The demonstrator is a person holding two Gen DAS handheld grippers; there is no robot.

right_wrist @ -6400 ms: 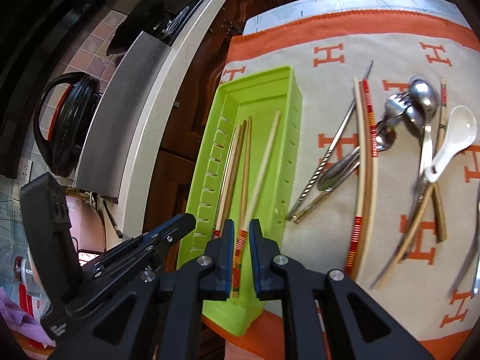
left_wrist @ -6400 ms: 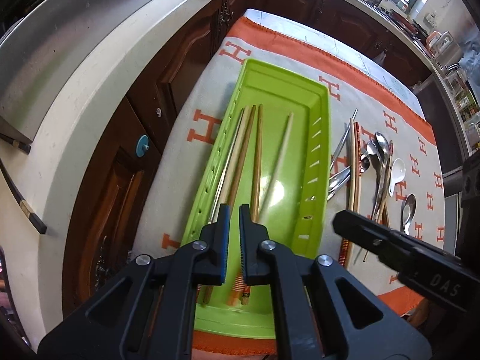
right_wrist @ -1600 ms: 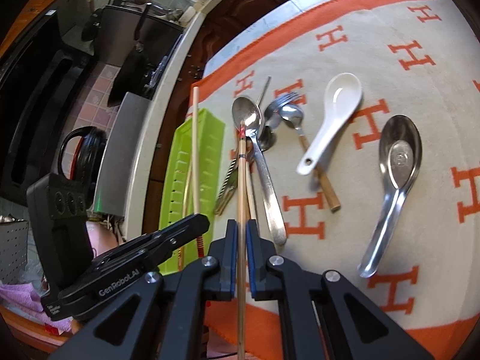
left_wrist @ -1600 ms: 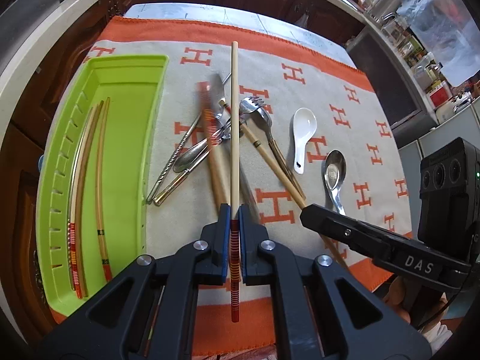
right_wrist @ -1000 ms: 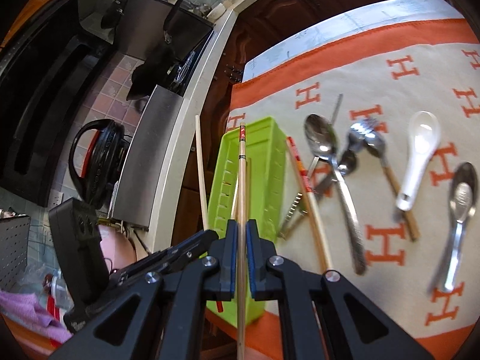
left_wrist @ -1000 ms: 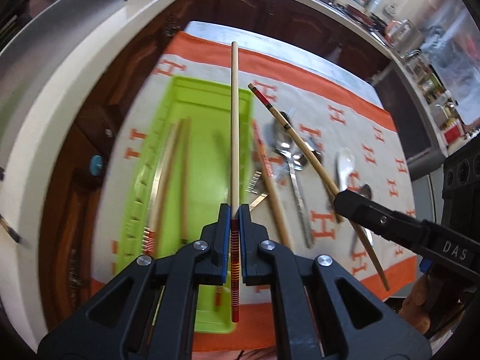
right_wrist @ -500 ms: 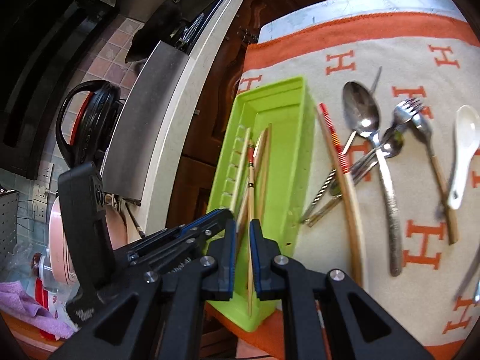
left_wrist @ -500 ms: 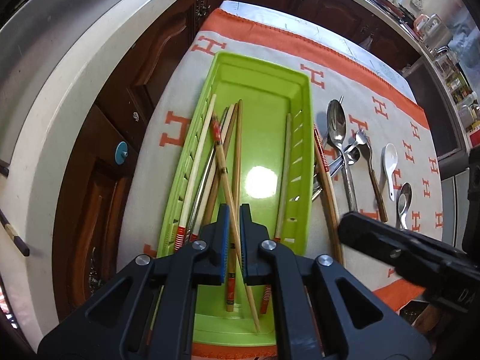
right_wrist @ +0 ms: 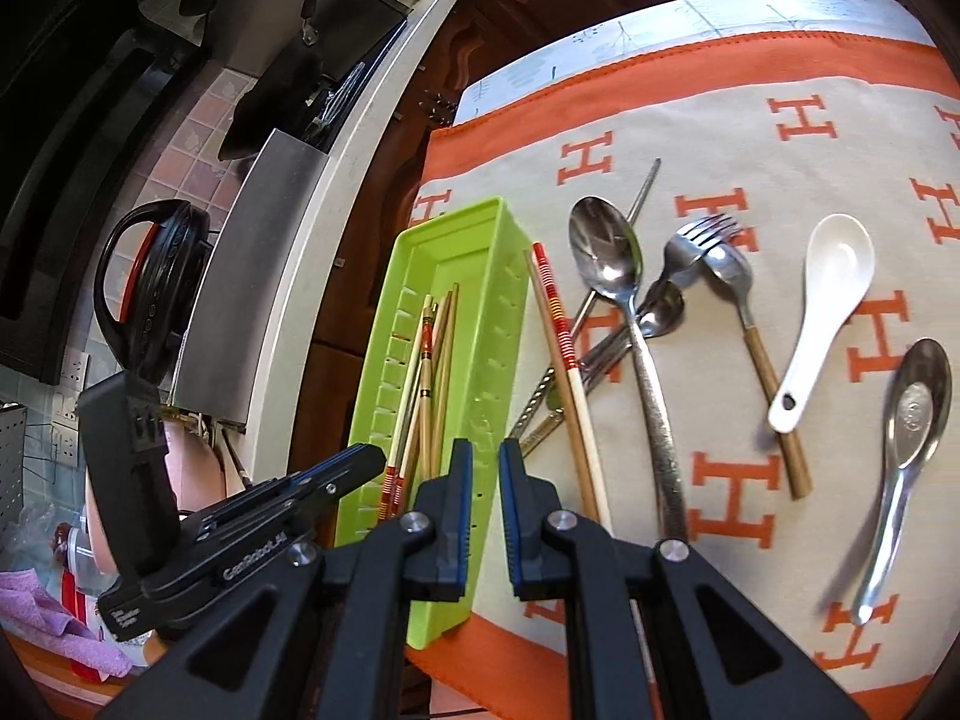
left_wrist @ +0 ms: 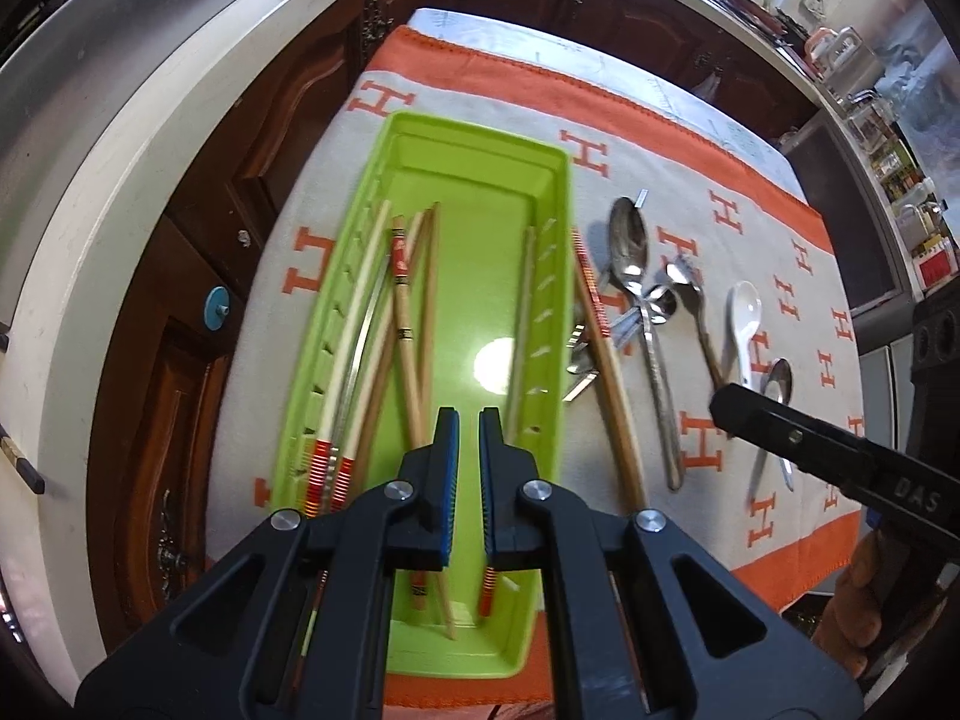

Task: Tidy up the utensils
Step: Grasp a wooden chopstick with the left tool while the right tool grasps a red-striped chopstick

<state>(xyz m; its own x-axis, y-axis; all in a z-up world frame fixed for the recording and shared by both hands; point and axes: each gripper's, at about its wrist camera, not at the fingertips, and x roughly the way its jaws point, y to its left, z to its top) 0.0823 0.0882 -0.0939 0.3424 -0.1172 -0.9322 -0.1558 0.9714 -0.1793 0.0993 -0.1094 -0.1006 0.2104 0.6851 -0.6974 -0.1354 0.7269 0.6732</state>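
A lime green tray [left_wrist: 558, 276] lies on the cloth and holds several wooden chopsticks [left_wrist: 402, 312], some crossed. My left gripper [left_wrist: 468, 420] hovers over the tray's near end, open by a narrow gap with nothing in it. My right gripper [right_wrist: 486, 450] hangs over the tray's [right_wrist: 486, 324] near right wall, also narrowly open and empty. A red-banded chopstick pair [right_wrist: 564, 360] lies on the cloth beside the tray. To its right lie a large steel spoon [right_wrist: 606, 252], two forks [right_wrist: 708, 240], a white ceramic spoon [right_wrist: 834, 276] and a small steel spoon [right_wrist: 918, 402].
The orange and beige cloth [left_wrist: 750, 240] covers the table. A pale counter edge [left_wrist: 90, 192] and dark wooden cabinets [left_wrist: 198, 276] run along the left. A black kettle [right_wrist: 150, 276] and pans sit on that counter. A hand [left_wrist: 858, 600] holds the right gripper's handle.
One second ago each gripper was shut on a chopstick above the tray. Both chopsticks now lie in the tray and the grippers are empty. The right gripper has drifted right.
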